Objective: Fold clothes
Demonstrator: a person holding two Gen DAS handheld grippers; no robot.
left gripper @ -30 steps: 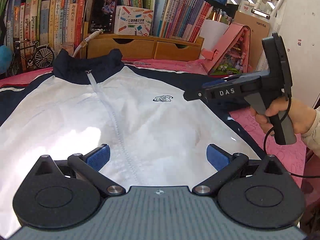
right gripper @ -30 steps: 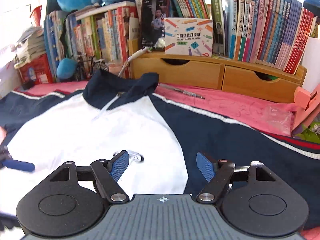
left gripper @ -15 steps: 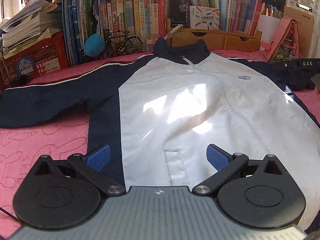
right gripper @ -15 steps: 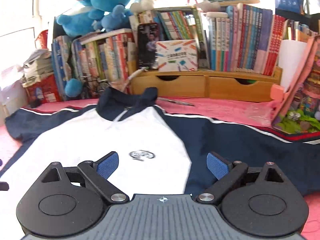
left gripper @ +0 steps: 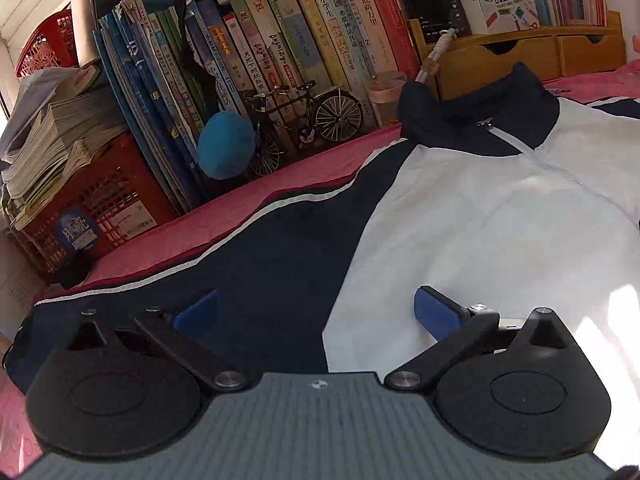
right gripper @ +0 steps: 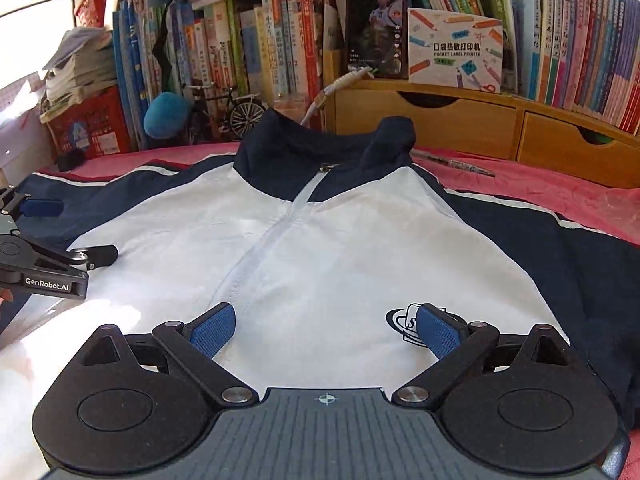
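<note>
A zipped jacket (left gripper: pixel 500 220) with a white front, navy sleeves and a navy collar lies flat, front up, on a pink cloth (left gripper: pixel 168 240). My left gripper (left gripper: pixel 316 304) hovers open above the seam between the left navy sleeve and the white body, with nothing between its fingers. From the right wrist view it shows at the left edge, left gripper (right gripper: pixel 72 232), over that same sleeve side. My right gripper (right gripper: pixel 324 320) stands wide open above the jacket (right gripper: pixel 340 240) chest, its right pad beside the printed logo (right gripper: pixel 398 318), holding nothing.
Behind the jacket stand a row of books (right gripper: pixel 260 52), a red crate (left gripper: pixel 100 208) with stacked papers, a model bicycle (left gripper: pixel 304 120), and a wooden drawer unit (right gripper: pixel 460 124) bearing a phone (right gripper: pixel 376 24) and a box (right gripper: pixel 456 56). A pen (right gripper: pixel 460 165) lies on the cloth.
The left gripper swung left, from over the chest to the left sleeve seam. The right gripper's jaws widened and it shifted left, over the chest by the logo.
</note>
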